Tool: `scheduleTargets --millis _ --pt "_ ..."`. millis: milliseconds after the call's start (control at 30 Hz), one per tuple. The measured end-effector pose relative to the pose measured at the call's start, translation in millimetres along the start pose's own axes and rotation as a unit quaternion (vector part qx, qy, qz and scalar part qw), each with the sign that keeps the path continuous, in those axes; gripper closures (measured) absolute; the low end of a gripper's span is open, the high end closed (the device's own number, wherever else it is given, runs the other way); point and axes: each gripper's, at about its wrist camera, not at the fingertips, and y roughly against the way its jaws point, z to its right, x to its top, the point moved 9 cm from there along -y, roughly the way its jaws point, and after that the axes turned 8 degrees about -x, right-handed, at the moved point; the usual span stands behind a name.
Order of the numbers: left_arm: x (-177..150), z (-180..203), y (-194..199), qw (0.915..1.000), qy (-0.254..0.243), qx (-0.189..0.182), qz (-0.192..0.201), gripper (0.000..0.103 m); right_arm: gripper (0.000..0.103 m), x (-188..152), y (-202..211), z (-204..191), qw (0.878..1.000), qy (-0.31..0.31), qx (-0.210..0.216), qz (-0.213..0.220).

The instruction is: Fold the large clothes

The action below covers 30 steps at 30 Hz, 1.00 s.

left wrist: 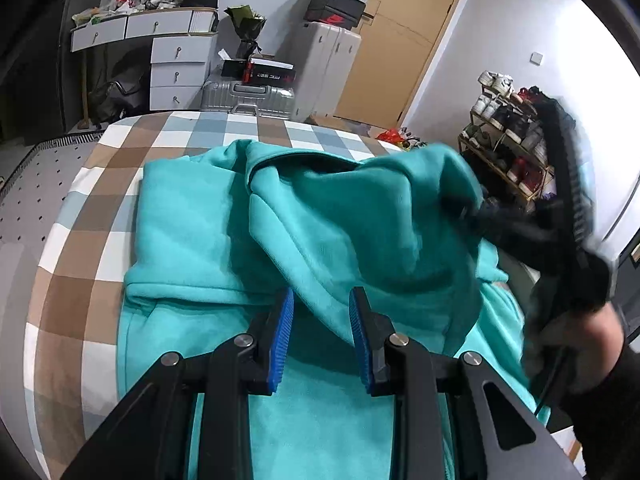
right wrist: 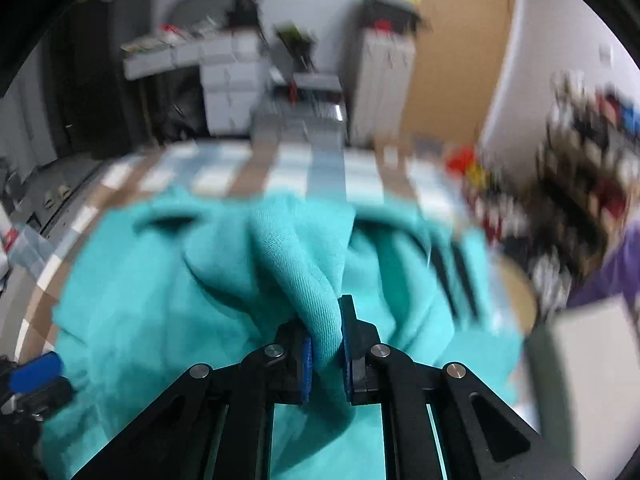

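Jaws: right gripper point(right wrist: 326, 350) is clamping a bunched ridge of the teal sweatshirt point(left wrist: 320, 216); left gripper point(left wrist: 321, 338) is pinching a fold of the same cloth between its blue pads.
Garment: it is lying on the checked bedspread point(left wrist: 80, 240), stretching away from both grippers toward the far bed edge.
Key relation: the right gripper is holding the raised right-hand part, so it looks better placed to carry that flap leftward across the body.
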Motion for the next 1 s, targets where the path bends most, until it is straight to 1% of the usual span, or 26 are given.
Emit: scheduleTargets --millis 67,100,133,167,200,233,267,300,333,367,433,500,567,633,667,733,800,833,867,900,933,1000 --pt "2.0 -1.4 -2.1 1.0000 0.002 0.001 0.001 0.080 0.092 4.5 4.1 -6.5 0.999 0.040 -0.010 0.023" --pt "1.6 -3.0 -4.1 1.0000 0.005 0.001 -0.001 0.080 0.092 -3.5 -1.7 -13.1 0.997 0.068 -0.013 0.022" --pt "-0.1 -5.4 -7.9 0.9999 0.011 0.003 -0.009 0.080 0.092 -16.1 -12.2 -20.0 0.996 0.088 -0.008 0.003" --pt "-1.6 -7.9 -10.3 0.9997 0.018 0.003 -0.014 0.080 0.092 -35.1 -27.3 -26.4 0.994 0.103 0.004 -0.034" --pt "-2.8 -9.6 -11.9 0.9995 0.026 0.002 -0.018 0.080 0.092 -60.4 -43.4 -33.1 0.990 0.107 0.024 -0.084" --pt "-3.7 -10.0 -12.8 0.9993 0.030 0.001 -0.021 0.080 0.091 -77.2 -49.8 -35.6 0.988 0.096 0.041 -0.114" --pt "-5.2 -11.2 -14.1 0.9991 0.035 0.000 -0.025 0.080 0.089 -85.7 -47.1 -34.3 0.989 0.070 0.057 -0.117" --pt "-6.5 -11.5 -14.8 0.9989 0.038 -0.002 -0.027 0.080 0.089 -88.8 -38.5 -31.6 0.989 0.043 0.083 -0.114" --pt "-7.9 -10.6 -14.9 0.9987 0.040 -0.005 -0.030 0.080 0.089 -92.0 -30.8 -28.7 0.986 0.026 0.106 -0.124" --pt "-8.9 -9.6 -14.8 0.9987 0.039 -0.005 -0.031 0.080 0.087 -93.3 -22.5 -22.0 0.985 0.013 0.116 -0.129" --pt "-9.1 -4.9 -13.3 0.9990 0.034 -0.006 -0.030 0.080 0.086 -88.4 -6.5 -7.1 0.985 -0.013 0.127 -0.115" --pt "-9.8 2.6 -14.0 0.9989 0.030 -0.016 -0.032 0.080 0.081 -80.0 15.0 9.7 0.985 -0.041 0.137 -0.093" --pt "-9.5 24.7 -16.7 0.9953 0.030 -0.086 -0.033 0.080 0.080 -67.2 33.3 15.7 0.985 -0.059 0.149 -0.067" --pt "-11.4 55.4 -22.8 0.9836 0.025 -0.171 -0.053 0.080 0.079 -50.5 48.9 21.9 0.988 -0.062 0.140 -0.034" --pt "-12.2 61.0 -25.6 0.9827 0.021 -0.175 -0.057 0.080 0.075 -42.4 49.5 21.3 0.989 -0.057 0.135 -0.025" --pt "-19.1 68.3 -41.4 0.9870 0.004 -0.144 -0.073 0.080 0.072 -22.5 47.1 22.8 0.991 -0.049 0.123 -0.014" --pt "-32.9 68.4 -65.2 0.9880 -0.002 -0.108 -0.111 0.080 0.073 -1.2 35.6 14.5 0.989 -0.047 0.138 -0.016" --pt "-36.8 67.1 -72.1 0.9867 0.000 -0.099 -0.129 0.080 0.084 5.5 29.5 8.9 0.988 -0.043 0.149 -0.022" --pt "-39.5 67.2 -79.3 0.9848 0.001 -0.097 -0.144 0.080 0.099 12.5 18.7 0.1 0.986 -0.035 0.162 -0.030" --pt "-37.0 66.4 -80.4 0.9850 0.004 -0.102 -0.139 0.080 0.102 14.5 8.7 -7.0 0.985 -0.029 0.163 -0.040" --pt "-36.0 64.8 -80.6 0.9850 0.007 -0.102 -0.139 0.080 0.099 14.7 -3.9 -11.7 0.984 -0.027 0.168 -0.055" --pt "-38.5 54.3 -82.0 0.9847 0.027 -0.088 -0.148 0.080 0.099 6.7 -33.5 -23.1 0.980 -0.031 0.176 -0.091"
